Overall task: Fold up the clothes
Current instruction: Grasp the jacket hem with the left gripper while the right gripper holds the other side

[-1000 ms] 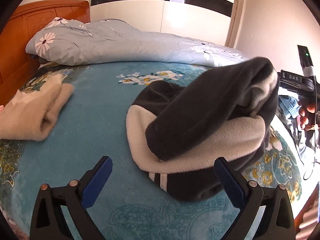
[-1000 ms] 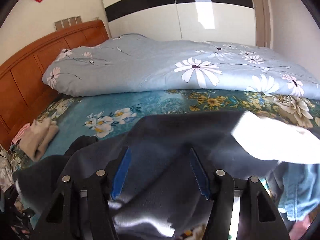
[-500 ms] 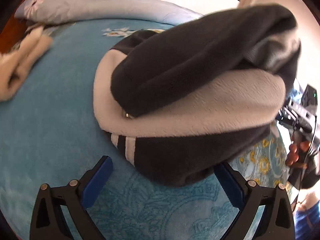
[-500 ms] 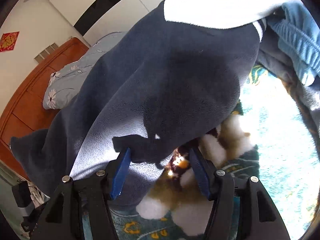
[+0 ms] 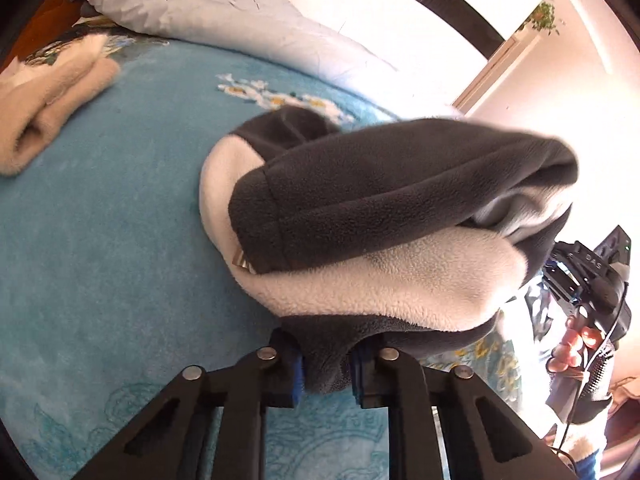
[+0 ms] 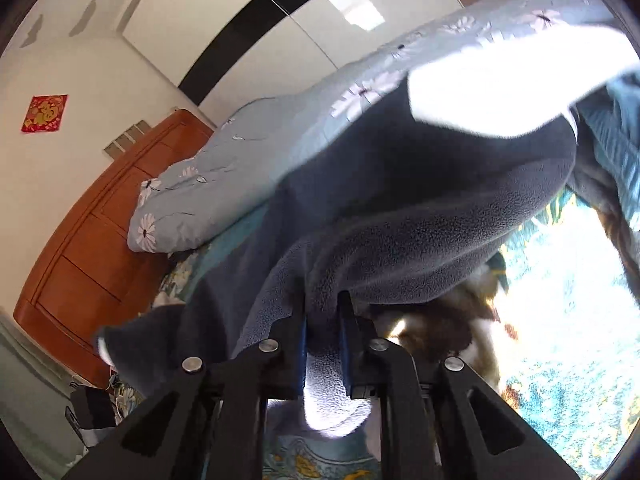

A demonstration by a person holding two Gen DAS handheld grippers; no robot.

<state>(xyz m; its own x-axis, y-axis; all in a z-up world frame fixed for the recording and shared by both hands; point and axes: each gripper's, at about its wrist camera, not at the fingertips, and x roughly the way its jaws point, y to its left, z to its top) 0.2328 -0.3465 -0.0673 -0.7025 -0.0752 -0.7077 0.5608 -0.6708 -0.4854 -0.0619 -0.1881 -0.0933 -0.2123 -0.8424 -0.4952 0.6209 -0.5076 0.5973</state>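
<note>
Both grippers, left (image 5: 326, 364) and right (image 6: 322, 344), clamp the fleece (image 5: 400, 208) above the bed (image 5: 100, 260). Step: lifting. Next: spread flat.

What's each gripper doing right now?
Left gripper: shut on the dark grey and white fleece garment.
Right gripper: shut on the same garment.

Home bedroom: bed (image 5: 100, 260), quilt (image 6: 248, 176), wardrobe (image 6: 224, 24)

Beige garment (image 5: 44, 108) cut off left.
</note>
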